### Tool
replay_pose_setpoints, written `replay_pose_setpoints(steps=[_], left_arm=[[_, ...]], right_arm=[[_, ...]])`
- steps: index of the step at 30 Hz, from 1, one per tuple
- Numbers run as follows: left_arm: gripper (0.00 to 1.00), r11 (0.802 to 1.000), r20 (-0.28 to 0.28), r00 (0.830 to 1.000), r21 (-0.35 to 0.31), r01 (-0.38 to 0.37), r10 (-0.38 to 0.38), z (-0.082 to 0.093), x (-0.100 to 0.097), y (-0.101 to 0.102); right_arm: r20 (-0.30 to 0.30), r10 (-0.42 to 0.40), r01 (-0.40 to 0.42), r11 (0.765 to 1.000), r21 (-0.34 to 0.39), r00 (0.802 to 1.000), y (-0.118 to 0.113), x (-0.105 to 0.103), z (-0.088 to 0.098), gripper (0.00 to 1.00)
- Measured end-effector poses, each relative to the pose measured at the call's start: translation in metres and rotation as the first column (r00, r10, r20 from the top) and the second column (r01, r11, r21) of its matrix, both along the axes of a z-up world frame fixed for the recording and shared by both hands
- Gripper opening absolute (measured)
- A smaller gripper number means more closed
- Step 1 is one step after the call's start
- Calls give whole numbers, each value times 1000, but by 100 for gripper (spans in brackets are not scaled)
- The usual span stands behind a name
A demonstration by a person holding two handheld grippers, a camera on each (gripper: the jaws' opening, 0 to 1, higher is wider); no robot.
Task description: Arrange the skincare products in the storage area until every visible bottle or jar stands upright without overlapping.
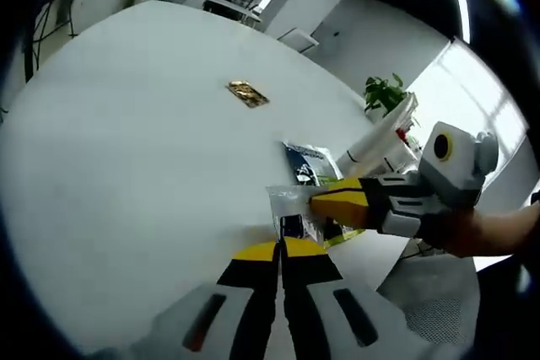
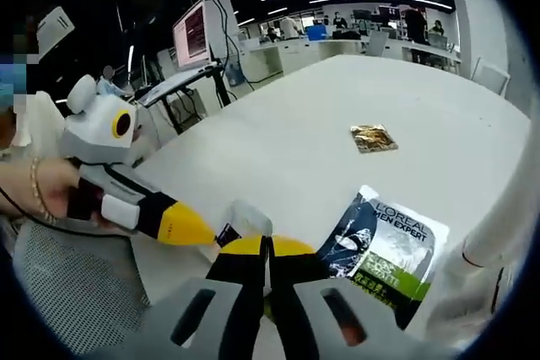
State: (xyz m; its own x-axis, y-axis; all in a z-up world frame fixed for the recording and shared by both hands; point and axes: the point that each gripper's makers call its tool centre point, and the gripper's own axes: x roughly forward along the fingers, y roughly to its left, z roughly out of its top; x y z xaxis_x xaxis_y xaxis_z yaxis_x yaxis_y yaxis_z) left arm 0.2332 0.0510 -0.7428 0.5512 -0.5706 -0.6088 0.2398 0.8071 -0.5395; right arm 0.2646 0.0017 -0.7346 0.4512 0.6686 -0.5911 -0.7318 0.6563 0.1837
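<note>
A small clear sachet [image 1: 289, 206] hangs over the near edge of the white table [image 1: 143, 141], held from two sides. My left gripper [image 1: 279, 249] is shut on its near end. My right gripper [image 1: 325, 206] reaches in from the right and is shut on its side. In the right gripper view, my right gripper [image 2: 267, 246] pinches the same clear sachet [image 2: 243, 222], and the left gripper [image 2: 202, 233] comes in from the left. A dark green-and-white L'Oreal packet [image 2: 386, 244] lies flat just beyond. A white tube [image 1: 381, 137] leans at the right.
A gold foil sachet [image 1: 247, 94] lies alone further out on the table [image 2: 337, 99]. A potted plant [image 1: 386, 92] stands past the white tube. A grey mesh chair [image 2: 63, 292] sits below the table edge. Desks and monitors [image 2: 196, 35] fill the background.
</note>
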Motion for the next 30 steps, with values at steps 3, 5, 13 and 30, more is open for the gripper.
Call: replay_pose_setpoints(steps=[3, 5, 13, 30], left_arm=[[0, 1000, -3, 1000, 28, 12, -12, -5, 2, -1], [0, 999, -6, 1000, 42, 17, -17, -10, 6, 0], [0, 993, 18, 999, 110, 44, -47, -13, 7, 5], [0, 935, 193, 951, 306, 177, -243, -4, 18, -1]], right_arm=[[-5, 2, -2, 1000, -12, 1000, 1, 4, -8, 1], [1, 7, -7, 1000, -25, 1000, 2, 5, -11, 1], [24, 34, -33, 997, -65, 999, 2, 5, -19, 1], [94, 92, -76, 985, -155, 991, 4, 9, -28, 1]])
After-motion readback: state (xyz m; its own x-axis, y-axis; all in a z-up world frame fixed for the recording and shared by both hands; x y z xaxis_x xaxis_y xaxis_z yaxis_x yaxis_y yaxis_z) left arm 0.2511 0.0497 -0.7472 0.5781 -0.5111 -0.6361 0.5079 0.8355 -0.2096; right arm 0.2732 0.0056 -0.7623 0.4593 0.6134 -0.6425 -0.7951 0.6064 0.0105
